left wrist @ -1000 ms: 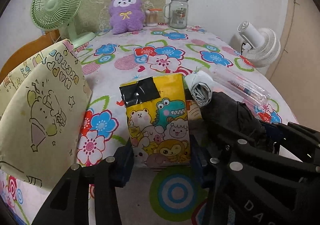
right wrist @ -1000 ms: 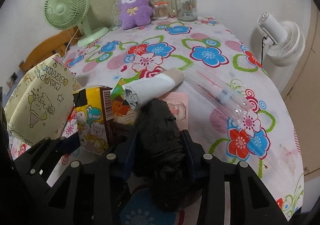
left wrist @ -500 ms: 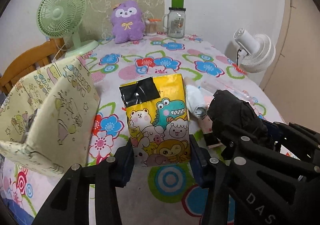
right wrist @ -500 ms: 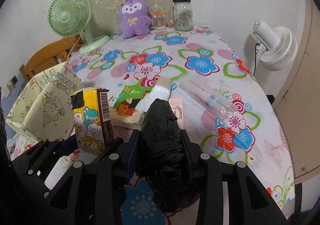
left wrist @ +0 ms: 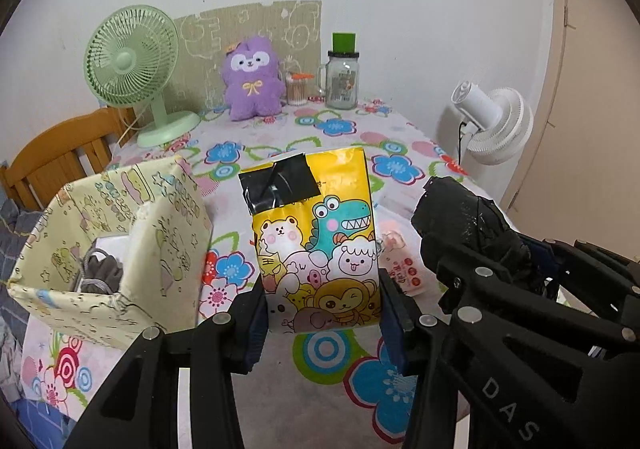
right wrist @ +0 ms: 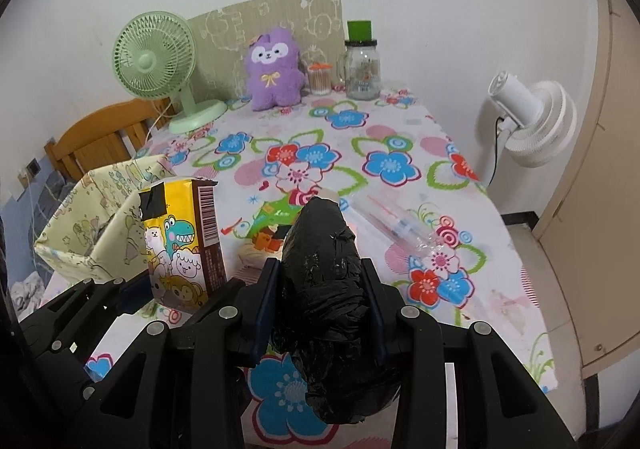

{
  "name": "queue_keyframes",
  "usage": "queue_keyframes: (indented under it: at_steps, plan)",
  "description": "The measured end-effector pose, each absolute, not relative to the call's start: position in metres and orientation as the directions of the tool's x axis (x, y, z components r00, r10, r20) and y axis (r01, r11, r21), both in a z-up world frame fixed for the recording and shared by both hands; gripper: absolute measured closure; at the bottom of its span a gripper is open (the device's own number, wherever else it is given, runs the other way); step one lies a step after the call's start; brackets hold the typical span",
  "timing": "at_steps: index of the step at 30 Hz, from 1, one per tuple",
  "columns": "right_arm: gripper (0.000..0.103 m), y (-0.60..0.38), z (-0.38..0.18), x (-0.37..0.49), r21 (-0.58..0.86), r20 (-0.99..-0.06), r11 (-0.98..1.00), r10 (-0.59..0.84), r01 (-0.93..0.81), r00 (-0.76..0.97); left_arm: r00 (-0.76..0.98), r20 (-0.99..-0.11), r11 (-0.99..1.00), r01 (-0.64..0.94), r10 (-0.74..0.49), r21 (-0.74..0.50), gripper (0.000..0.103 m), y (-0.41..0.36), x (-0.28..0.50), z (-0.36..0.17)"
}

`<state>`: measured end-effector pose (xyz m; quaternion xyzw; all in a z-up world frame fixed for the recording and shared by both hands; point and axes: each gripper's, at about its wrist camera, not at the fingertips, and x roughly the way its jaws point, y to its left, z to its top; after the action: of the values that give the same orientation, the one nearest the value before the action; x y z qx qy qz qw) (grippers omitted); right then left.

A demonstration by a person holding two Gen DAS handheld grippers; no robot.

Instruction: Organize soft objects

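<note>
The big middle of the flowery table (right wrist: 384,137) is lying bare — lots of room there. The paper box (left wrist: 120,249) is standing open on the left edge. The green fan (right wrist: 160,65), purple plush (right wrist: 274,69) and jar (right wrist: 362,65) are blocking the back; a clear tube (right wrist: 396,225) is lying on the right.

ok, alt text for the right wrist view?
The right tool grips a black plastic-wrapped bundle above a floral tablecloth. To its left, the left tool holds a yellow cartoon pack beside a cream box; fans and a purple plush stand behind.
</note>
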<state>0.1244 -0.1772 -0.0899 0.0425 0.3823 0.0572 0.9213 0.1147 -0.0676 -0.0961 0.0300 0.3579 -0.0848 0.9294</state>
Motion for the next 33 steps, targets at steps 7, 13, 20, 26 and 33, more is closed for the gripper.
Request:
queue_keyframes:
  at_steps: [7,13,20,26,33]
  plan:
    - [0.061,-0.177,-0.072,0.112,0.106,-0.681,0.992,0.121,-0.066,0.722,0.748,-0.650,0.985,0.174,-0.131,0.002,0.053,-0.067,0.102,-0.079]
    - [0.061,-0.176,-0.055,0.101,0.101,-0.651,0.992,0.119,-0.069,0.750,0.772,-0.622,0.985,0.170,-0.130,0.005,0.053,-0.066,0.091,-0.063]
    - [0.061,-0.176,-0.038,0.089,0.096,-0.622,0.993,0.113,-0.067,0.775,0.793,-0.595,0.984,0.176,-0.135,0.011,0.054,-0.064,0.081,-0.049]
    - [0.061,-0.173,-0.027,0.085,0.093,-0.603,0.993,0.113,-0.071,0.790,0.804,-0.579,0.984,0.176,-0.134,0.016,0.053,-0.061,0.077,-0.039]
    - [0.061,-0.167,-0.018,0.081,0.102,-0.588,0.992,0.122,-0.076,0.800,0.811,-0.571,0.985,0.172,-0.129,0.021,0.054,-0.055,0.073,-0.033]
